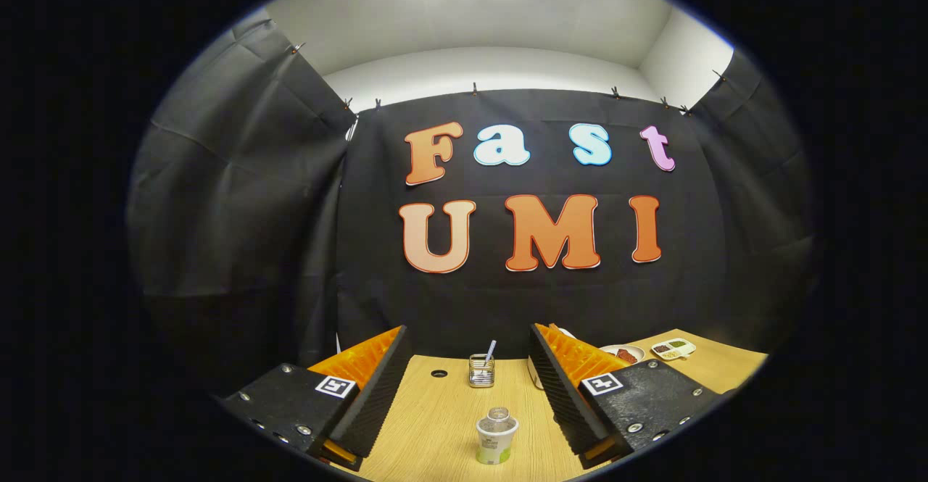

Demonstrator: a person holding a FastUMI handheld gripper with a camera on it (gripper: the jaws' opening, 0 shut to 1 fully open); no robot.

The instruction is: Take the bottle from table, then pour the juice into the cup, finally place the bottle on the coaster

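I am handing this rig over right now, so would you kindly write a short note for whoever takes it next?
Gripper: open, holding nothing, fingers spread above the wooden table.
Bottle: upright on the table between the fingers, untouched, cap seemingly off.
Glass holder with a straw stands beyond it; whether it is the cup is unclear.
Plates sit past the right finger.
Done: nothing.
Left: grasp, pour, then find the coaster.

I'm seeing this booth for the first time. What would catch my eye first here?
Probably the gripper: its two black fingers with orange ribbed backing stand wide open over the wooden table. Between them, near their bases, stands a small bottle with a white label. Beyond it, near the wall, is a glass cup with a straw; small dishes lie past the right finger.
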